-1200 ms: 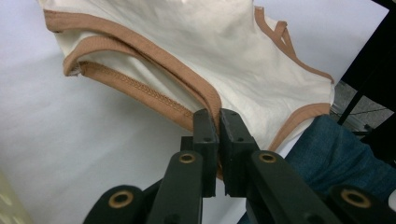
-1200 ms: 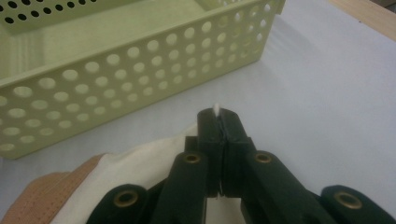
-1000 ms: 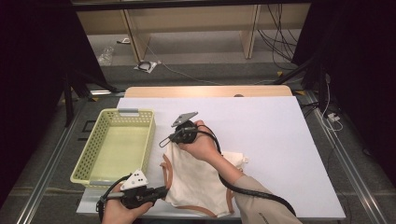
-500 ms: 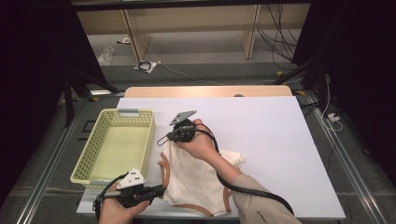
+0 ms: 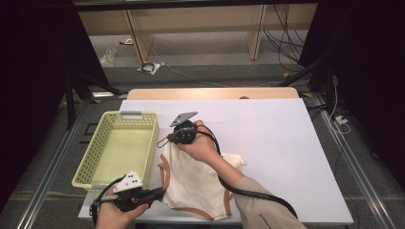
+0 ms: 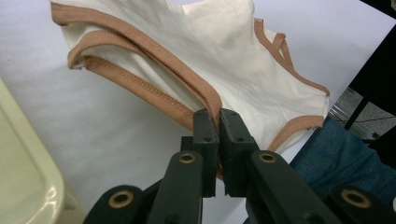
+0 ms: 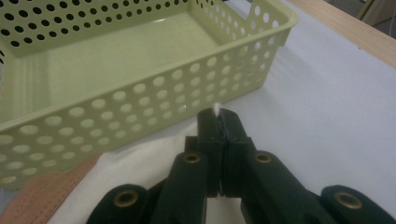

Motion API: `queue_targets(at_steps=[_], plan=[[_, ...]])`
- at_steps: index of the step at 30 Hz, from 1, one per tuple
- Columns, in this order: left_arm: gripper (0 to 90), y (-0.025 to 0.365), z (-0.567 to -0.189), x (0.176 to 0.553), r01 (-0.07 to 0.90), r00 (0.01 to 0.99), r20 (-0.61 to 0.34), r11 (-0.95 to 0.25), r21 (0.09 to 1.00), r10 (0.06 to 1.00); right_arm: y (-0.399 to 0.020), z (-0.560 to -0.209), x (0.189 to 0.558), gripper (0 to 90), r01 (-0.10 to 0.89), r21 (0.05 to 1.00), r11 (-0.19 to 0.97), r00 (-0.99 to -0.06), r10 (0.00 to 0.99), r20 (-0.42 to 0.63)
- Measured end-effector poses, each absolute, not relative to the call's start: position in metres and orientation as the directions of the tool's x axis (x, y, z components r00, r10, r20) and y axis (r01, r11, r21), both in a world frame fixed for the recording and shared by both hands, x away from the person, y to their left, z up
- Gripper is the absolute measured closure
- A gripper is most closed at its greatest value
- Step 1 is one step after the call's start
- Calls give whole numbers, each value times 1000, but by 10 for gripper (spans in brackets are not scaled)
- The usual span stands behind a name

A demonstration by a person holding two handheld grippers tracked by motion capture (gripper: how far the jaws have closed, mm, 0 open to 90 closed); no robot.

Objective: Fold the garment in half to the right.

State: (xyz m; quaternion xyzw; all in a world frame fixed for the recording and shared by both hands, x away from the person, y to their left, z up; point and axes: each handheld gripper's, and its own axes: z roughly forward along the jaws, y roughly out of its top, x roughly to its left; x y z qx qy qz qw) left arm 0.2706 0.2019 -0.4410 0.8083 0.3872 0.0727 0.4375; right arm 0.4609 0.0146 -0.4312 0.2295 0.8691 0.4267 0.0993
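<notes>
We have the white worktop (image 5: 286, 143) with the pale green perforated plastic basket (image 5: 117, 152) on its left side. Just right of the basket lies the cream cloth garment with tan-orange binding (image 5: 196, 183), mostly flat on the sheet, its far corner lifted. We judge it light, limp and non-fragile; it will sag and fold between grips, so the stitched binding is the firmest place to pinch. The left claw (image 6: 218, 122) is clamped on the tan edge at the near corner. The right claw (image 7: 219, 117) is closed on a small tuft of cream fabric beside the basket wall.
</notes>
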Motion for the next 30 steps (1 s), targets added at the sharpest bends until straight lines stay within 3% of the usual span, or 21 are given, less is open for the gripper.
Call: queue_targets(at_steps=[30], plan=[[855, 210, -436, 268, 559, 679, -212, -308, 769, 703, 27, -428, 461, 896, 302, 803, 514, -882, 471, 31]])
